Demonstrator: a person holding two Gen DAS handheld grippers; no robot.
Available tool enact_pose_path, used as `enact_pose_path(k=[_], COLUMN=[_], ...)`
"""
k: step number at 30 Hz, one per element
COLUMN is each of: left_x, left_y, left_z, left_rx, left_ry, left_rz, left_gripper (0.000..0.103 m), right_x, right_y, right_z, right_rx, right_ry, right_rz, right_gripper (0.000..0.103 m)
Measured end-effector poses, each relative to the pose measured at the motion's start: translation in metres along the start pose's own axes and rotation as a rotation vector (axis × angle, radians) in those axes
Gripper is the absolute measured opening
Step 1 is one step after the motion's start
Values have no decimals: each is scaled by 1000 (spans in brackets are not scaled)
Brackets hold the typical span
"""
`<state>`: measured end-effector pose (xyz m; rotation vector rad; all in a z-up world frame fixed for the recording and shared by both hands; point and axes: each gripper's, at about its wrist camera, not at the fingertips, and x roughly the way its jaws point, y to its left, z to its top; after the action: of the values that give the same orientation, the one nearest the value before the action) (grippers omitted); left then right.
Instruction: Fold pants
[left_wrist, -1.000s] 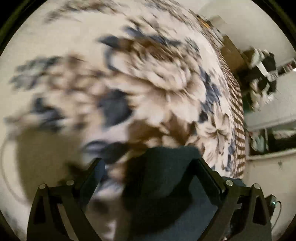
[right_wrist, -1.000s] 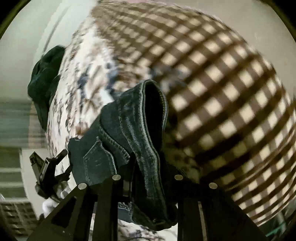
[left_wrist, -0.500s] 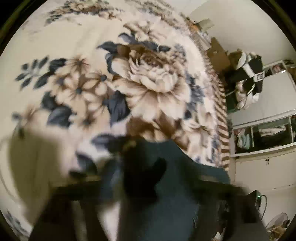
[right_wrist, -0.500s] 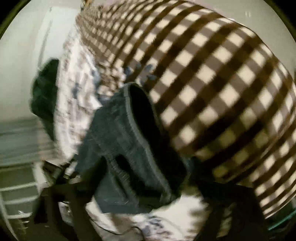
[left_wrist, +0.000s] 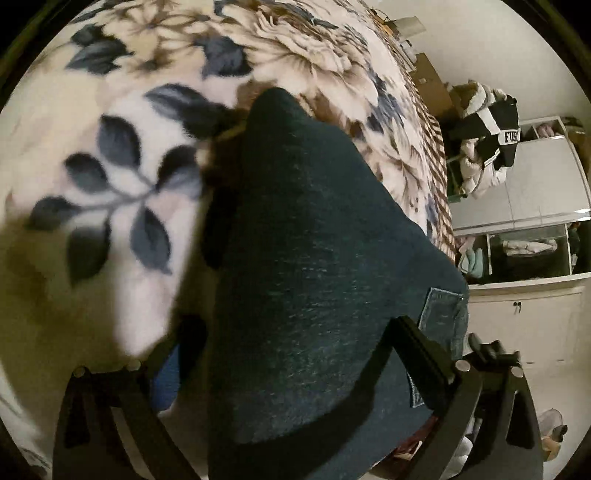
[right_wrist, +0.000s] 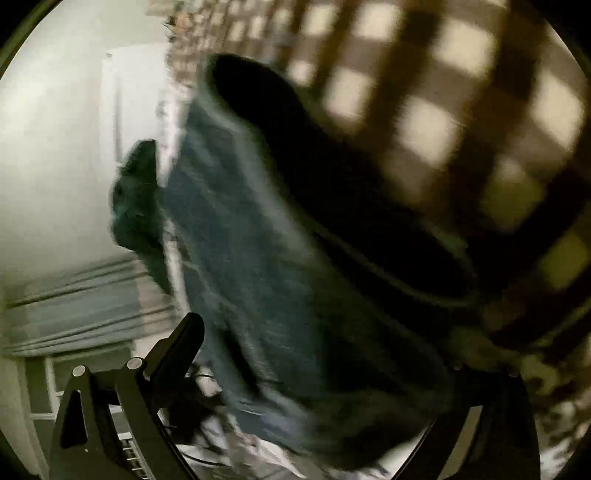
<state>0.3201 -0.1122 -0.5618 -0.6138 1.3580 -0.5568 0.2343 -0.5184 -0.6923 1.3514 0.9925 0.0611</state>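
Note:
Dark blue denim pants (left_wrist: 306, 266) fill the middle of the left wrist view, draped over the floral blanket (left_wrist: 122, 155) on the bed. My left gripper (left_wrist: 291, 332) stands wide open around the denim, its fingers apart on either side. In the blurred right wrist view the pants (right_wrist: 258, 266) lie between the spread fingers of my right gripper (right_wrist: 321, 354), with the dark waist opening at the top. The left fingertip (right_wrist: 184, 332) shows clearly; the right one is hidden by denim and shadow.
A brown and cream checked cover (right_wrist: 461, 110) lies to the right of the pants. A dark green garment (right_wrist: 136, 199) lies at the far bed edge. A white wardrobe with shelves (left_wrist: 528, 221) and hanging clothes (left_wrist: 487, 136) stand past the bed.
Both grippers have opened and let go of the denim. They have dropped close to the bed, so the pants now lie larger in both views.

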Motion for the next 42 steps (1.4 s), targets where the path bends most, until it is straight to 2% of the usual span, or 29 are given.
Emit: enact_pose_path(k=[3,5,6,7,8,10,13,16,20,22,26,31,36,42], left_x=[1,0,-3,-6,-8,-14,-32,-49,-75,-86,-115,-152,-183,-210], left_y=[1,-3,-7,-11,-14,-17,-20,-31,-42,-46,-49,-32,13,92], left_z=[1,-1,-4,-7,-9,-12,-17,-21,-23,-22,-12,22,90,172], left_rx=[-2,18,41,65,82,101,116,143,140,128,100,85,74,59], left_ry=[-3,-16,-33,-49,-58,-73,-107,-135,-152,-170,-214,-286,-346,-362], left_rz=[-4,-4,-22,-24,-17,-21,-42,-60,-81,-86,-101,-105,-96,-45], left_gripper=[102,102,89,77,70,41,29,26,25,25,25,25,25,25], right_x=[13,19,20,20,19,14,14,10,-41,-52,-54,-36,32,163], right_y=[5,3,9,17,23,35,49,68,75,87,121,166,219,268], right_z=[-1,0,-1,-4,-6,-15,-27,-33,-42,-48,-57,-68,-73,-72], right_rx=[-50,-42,-61,-89,-110,-140,-160,-190,-206,-225,-274,-324,-368,-376], right_ry=[10,-9,-23,-37,-47,-84,-114,-127,-120,-113,-103,-91,-78,-46], right_rz=[-55,-92,-115,-148,-172,-203,-229,-248,-219,-214,-181,-130,-82,-58], right_gripper=[98,83,78,65,57,46,39,37,32,32,31,31,31,31])
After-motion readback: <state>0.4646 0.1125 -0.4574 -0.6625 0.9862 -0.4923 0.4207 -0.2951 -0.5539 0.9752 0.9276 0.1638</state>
